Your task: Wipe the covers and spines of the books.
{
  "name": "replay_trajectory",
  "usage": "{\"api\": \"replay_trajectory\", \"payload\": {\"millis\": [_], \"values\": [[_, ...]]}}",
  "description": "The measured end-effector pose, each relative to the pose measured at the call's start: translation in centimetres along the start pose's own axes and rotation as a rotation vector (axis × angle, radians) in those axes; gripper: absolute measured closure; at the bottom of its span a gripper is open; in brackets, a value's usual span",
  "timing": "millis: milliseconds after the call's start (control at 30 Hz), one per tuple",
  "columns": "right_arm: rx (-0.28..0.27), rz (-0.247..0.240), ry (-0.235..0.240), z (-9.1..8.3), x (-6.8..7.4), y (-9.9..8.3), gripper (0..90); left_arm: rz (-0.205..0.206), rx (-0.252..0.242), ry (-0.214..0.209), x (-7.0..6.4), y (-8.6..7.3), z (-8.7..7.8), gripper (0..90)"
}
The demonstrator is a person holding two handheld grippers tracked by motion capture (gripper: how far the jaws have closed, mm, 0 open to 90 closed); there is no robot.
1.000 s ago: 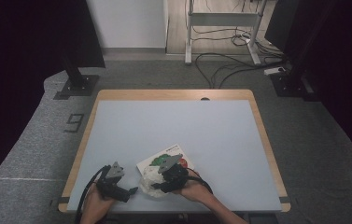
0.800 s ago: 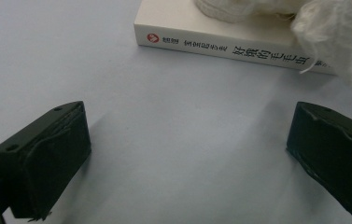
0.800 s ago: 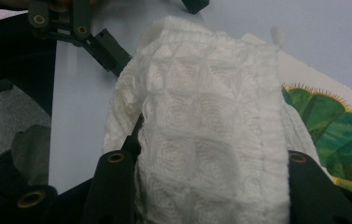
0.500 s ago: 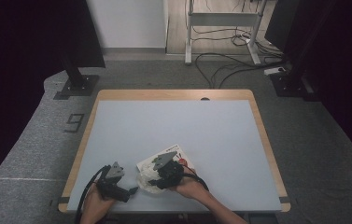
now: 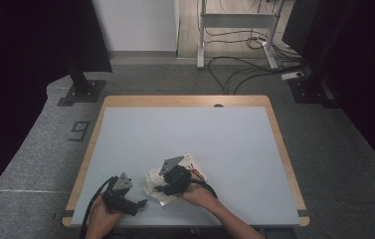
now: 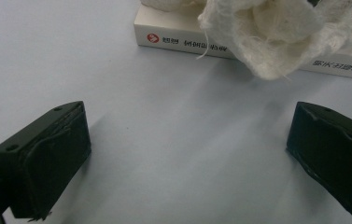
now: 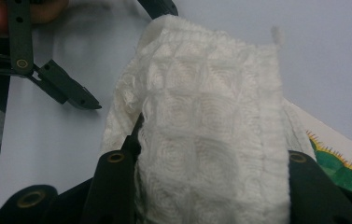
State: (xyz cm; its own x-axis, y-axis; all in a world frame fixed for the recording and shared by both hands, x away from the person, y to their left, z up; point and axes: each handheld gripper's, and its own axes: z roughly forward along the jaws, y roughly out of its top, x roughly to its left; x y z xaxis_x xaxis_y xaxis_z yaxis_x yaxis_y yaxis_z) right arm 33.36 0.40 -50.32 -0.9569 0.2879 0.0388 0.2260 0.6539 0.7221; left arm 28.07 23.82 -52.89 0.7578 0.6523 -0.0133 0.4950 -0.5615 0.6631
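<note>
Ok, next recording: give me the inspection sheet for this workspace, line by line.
Surface: pale blue table with a wooden rim, mostly bare.
Job's things: a white cloth bunched over a thin white book near the front edge; the cloth drapes past the book's spine.
Clutter: nothing seen.
Grippers: left gripper jaws wide apart and empty, low over the table, pointed at the book; right gripper jaws closed on the cloth.
Cables: a black cable trails from the left gripper off the front edge; loose cables lie on the floor behind.
Surroundings: grey carpet, dark curtains at both sides, a metal desk frame at the back.
</note>
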Motion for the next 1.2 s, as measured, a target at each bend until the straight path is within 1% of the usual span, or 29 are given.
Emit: {"api": "replay_trajectory", "payload": {"millis": [233,533,867,1033,1133,1200], "values": [[-0.005,0.006,-0.003,-0.2,-0.2,-0.2,56.5,0.000,0.000,0.000,0.0,0.0,0.0,0.0],[-0.007,0.029,-0.033,-1.0,-1.2,-1.1,56.7,0.000,0.000,0.000,0.0,0.0,0.0,0.0],[-0.012,0.052,-0.055,-1.8,-2.2,-2.0,56.7,0.000,0.000,0.000,0.0,0.0,0.0,0.0],[-0.011,0.064,-0.075,-2.3,-2.9,-2.5,56.8,0.000,0.000,0.001,0.0,0.0,0.0,0.0],[-0.007,0.082,-0.094,-2.8,-3.5,-3.0,56.7,0.001,0.000,0.002,0.0,0.0,0.0,0.0],[-0.009,0.086,-0.101,-3.0,-3.6,-3.1,56.8,0.001,0.000,0.001,0.0,0.0,0.0,0.0]]}}
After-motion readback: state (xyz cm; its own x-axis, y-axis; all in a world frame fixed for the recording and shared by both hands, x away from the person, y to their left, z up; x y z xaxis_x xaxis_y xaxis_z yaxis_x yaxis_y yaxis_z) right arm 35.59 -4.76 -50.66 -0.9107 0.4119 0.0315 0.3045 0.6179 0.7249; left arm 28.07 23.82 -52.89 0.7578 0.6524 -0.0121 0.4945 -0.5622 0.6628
